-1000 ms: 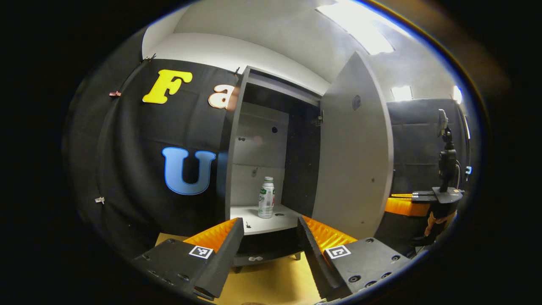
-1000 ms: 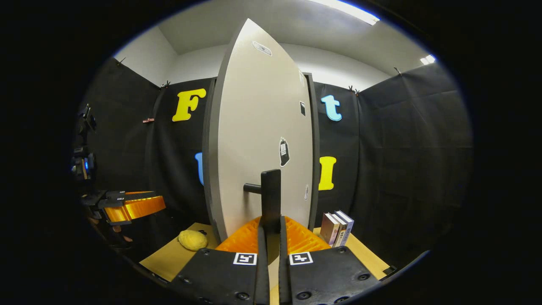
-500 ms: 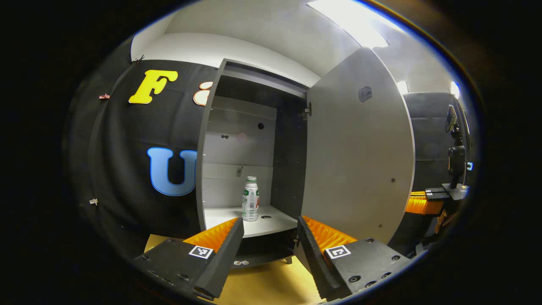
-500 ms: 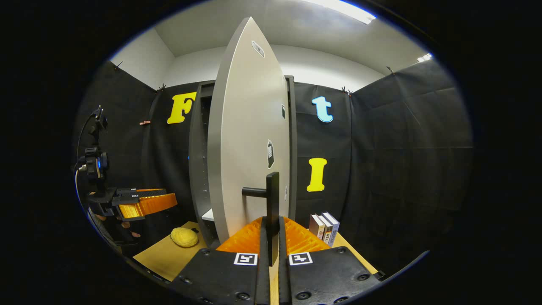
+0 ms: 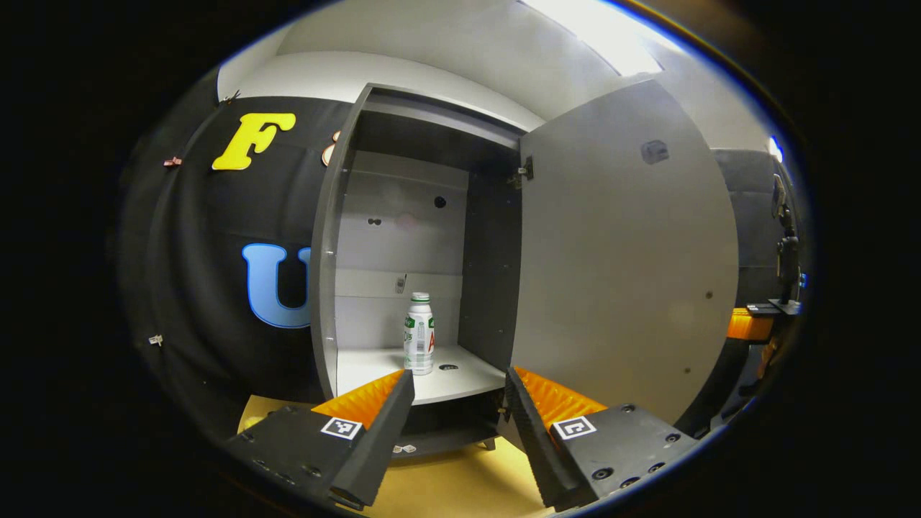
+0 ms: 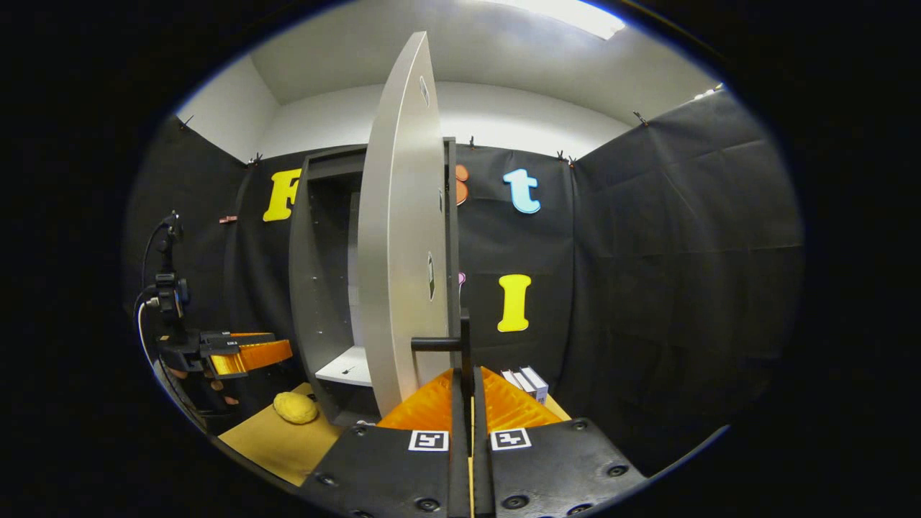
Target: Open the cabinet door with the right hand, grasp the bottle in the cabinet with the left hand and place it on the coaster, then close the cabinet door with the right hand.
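Left gripper view: our left gripper (image 5: 456, 403) hangs before the open cabinet (image 5: 327, 237), its 2 fingers spread wide with nothing between them. Past them the bottle (image 5: 419, 344) stands upright on the cabinet's pale shelf (image 5: 367, 367) — apart from the fingers. The cabinet door (image 5: 619, 252) is swung out at right. In the right gripper view we see a yellow lump (image 6: 295, 408) on the tabletop at left, then our right gripper (image 6: 466, 392) — fingers pinched together on the door handle (image 6: 464, 345) — and books (image 6: 527, 382) beyond.
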A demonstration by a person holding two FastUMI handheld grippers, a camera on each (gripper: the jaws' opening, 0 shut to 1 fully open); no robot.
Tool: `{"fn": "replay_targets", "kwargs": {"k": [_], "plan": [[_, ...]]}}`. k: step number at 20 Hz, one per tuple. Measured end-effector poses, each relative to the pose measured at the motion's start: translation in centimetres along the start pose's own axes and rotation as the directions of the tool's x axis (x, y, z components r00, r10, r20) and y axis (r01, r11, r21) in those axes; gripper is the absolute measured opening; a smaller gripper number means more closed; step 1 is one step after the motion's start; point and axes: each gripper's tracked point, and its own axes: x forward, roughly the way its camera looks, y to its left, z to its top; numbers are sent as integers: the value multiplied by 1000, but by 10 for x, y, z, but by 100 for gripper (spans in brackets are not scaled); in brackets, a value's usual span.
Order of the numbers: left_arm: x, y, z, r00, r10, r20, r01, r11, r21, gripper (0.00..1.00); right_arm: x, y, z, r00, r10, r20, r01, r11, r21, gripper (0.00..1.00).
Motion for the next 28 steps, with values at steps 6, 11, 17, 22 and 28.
{"fn": "replay_targets", "kwargs": {"k": [6, 11, 17, 22, 28], "plan": [[55, 7, -1, 1000, 22, 0, -22, 1000, 19, 81, 1, -12, 1, 1000, 22, 3, -22, 999, 25, 7], [116, 25, -3, 999, 52, 9, -52, 999, 14, 81, -10, -21, 3, 999, 52, 4, -52, 995, 90, 7], [192, 46, -14, 995, 100, -4, -99, 995, 26, 81, -37, -43, 16, 999, 28, 29, -31, 993, 115, 11], [252, 59, -29, 995, 101, -6, -101, 995, 18, 81, -58, -109, 23, 974, -216, 67, 215, 976, 11, 11], [295, 76, -46, 992, 126, -28, -125, 991, 51, 81, -53, -131, 13, 958, -284, 42, 285, 958, -20, 11]]}}
